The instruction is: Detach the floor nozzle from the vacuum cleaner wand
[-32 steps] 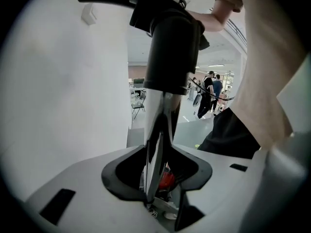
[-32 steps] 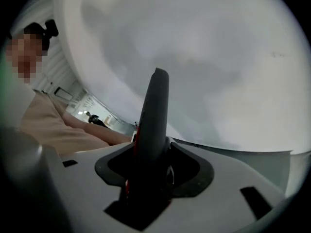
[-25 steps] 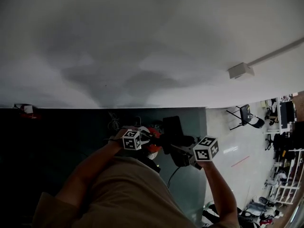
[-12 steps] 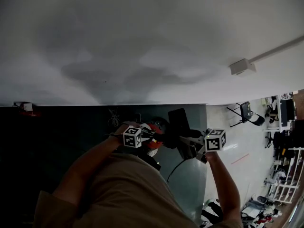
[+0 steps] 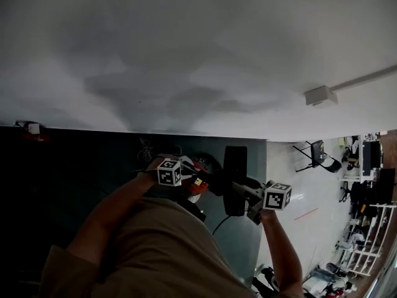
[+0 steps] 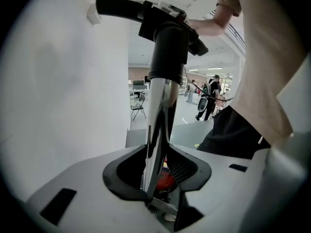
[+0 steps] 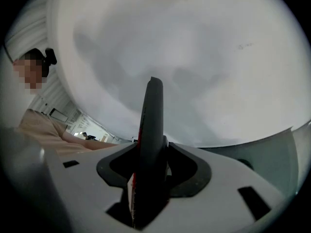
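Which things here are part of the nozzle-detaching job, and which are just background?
In the job: wand, gripped by left tongs; floor nozzle, in right tongs, which have just been closing on it.
Lying about: folding chair; wall box; shelving rack.

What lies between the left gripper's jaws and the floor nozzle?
The wand. In the left gripper view it runs from the left gripper, clamped between its jaws, up to the black neck of the floor nozzle.

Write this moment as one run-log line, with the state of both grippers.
left gripper: shut on wand | right gripper: jaws just closing, shut on floor nozzle | floor nozzle: not yet detached from wand
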A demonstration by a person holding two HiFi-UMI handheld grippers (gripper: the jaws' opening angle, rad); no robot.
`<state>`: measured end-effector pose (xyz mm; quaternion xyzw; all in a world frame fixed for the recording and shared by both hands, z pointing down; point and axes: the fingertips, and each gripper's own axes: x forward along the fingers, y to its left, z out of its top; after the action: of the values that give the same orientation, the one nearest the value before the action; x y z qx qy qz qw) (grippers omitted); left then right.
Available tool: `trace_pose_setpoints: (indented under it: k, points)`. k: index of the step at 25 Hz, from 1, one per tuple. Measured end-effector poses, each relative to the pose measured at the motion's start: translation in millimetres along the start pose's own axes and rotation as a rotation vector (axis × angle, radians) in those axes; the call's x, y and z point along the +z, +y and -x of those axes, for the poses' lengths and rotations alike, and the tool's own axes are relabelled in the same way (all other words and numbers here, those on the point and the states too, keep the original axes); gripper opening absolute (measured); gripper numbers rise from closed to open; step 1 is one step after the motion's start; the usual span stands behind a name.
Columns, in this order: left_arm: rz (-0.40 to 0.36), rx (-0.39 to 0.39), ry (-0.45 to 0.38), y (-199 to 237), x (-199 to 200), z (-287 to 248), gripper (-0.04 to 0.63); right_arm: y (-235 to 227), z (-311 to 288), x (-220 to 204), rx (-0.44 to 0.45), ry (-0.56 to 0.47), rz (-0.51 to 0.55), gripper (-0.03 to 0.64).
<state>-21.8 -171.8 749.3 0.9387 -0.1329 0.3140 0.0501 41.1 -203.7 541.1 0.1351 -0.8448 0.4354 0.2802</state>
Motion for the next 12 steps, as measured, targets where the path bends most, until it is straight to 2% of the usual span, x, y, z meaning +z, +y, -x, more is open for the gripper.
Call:
trace_pose_setpoints:
  k: [1,3,5,6,8,10,12]
  points:
    - [-0.006,-0.004,0.006,-1,0,1,0.143,-2,1,-1,0.014,0.000,-0.013,0.192]
    - [-0.069,-0.034,0.036,-9,3,0,0.138,-8,5,2,0.064,0.067,-0.003,0.192]
    - [-0.137,-0.073,0.059,-15,5,-1,0.133,-11,7,9,0.094,0.153,0.050,0.192]
    - [-0.144,-0.078,0.060,-12,4,-1,0.132,-9,5,12,0.083,0.168,0.075,0.190]
    - [-0.092,-0.045,0.054,5,-3,4,0.128,-2,-1,17,0.023,0.100,0.063,0.192]
    - [-0.011,0.011,0.044,20,-11,10,0.104,-1,-6,15,-0.032,-0.028,-0.022,0.192]
    - [0.010,0.037,0.037,16,-13,11,0.092,0,-4,6,-0.038,-0.083,-0.084,0.192]
